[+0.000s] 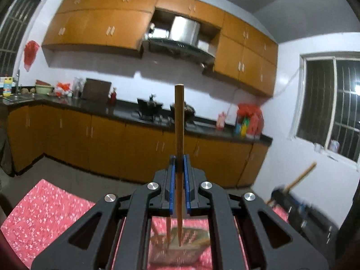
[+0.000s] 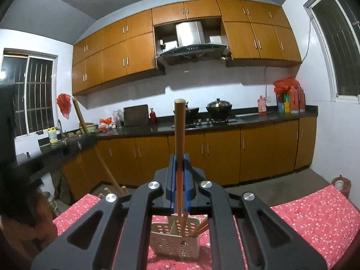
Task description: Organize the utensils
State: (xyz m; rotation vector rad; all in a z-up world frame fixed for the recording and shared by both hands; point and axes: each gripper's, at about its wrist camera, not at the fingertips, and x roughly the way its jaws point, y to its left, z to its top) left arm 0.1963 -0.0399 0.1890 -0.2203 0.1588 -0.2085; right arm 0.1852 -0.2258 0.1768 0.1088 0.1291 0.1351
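The left hand-held gripper (image 1: 179,166) is closed on a wooden chopstick (image 1: 179,121), which stands nearly upright between its blue pads. The chopstick's thick end rises above the fingertips and its thin end points down behind them. Below and just in front of this hand-held gripper, seen blurred through its frame, sits a perforated utensil basket (image 1: 193,247) on a surface covered with a red flowered cloth (image 1: 45,213). To the right of the left hand-held gripper, the other gripper shows as a dark blur with a wooden stick angled up from it.

The right hand-held gripper (image 2: 179,166) is likewise closed on a chopstick (image 2: 179,130), held upright, thick end up, thin end reaching down toward the white basket (image 2: 175,245) directly beneath its fingertips. More chopsticks (image 2: 200,228) lean in the right part of that basket. The basket rests on the same red cloth (image 2: 315,220). To the left of the right hand-held gripper, the left one appears as a dark blurred shape carrying a slanted stick (image 2: 81,117).

Beyond both stands a kitchen counter (image 2: 258,121) with orange cabinets (image 2: 225,155), a stove and a lidded pot (image 2: 218,105).
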